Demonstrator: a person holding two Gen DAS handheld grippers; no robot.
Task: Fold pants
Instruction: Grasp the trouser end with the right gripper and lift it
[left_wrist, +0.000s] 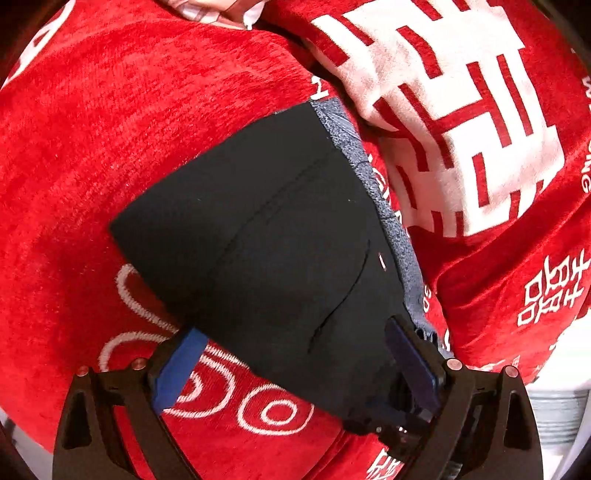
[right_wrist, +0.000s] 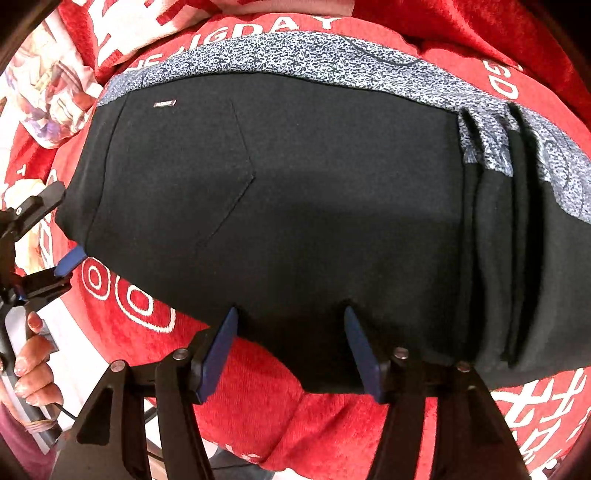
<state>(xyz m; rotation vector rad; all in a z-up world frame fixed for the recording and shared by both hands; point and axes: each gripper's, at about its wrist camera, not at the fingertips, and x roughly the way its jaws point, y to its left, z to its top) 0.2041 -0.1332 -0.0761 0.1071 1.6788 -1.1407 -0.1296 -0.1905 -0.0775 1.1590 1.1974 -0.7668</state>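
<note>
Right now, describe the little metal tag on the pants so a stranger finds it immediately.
Start at the red blanket and the black pants lying on it. Follow their speckled grey waistband; just below it sits the small metal tag, the only shiny spot on the black cloth.

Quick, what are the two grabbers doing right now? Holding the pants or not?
Left gripper: open, its fingers either side of the black pants, not squeezing.
Right gripper: open, at the edge of the pants, holding nothing.
</note>
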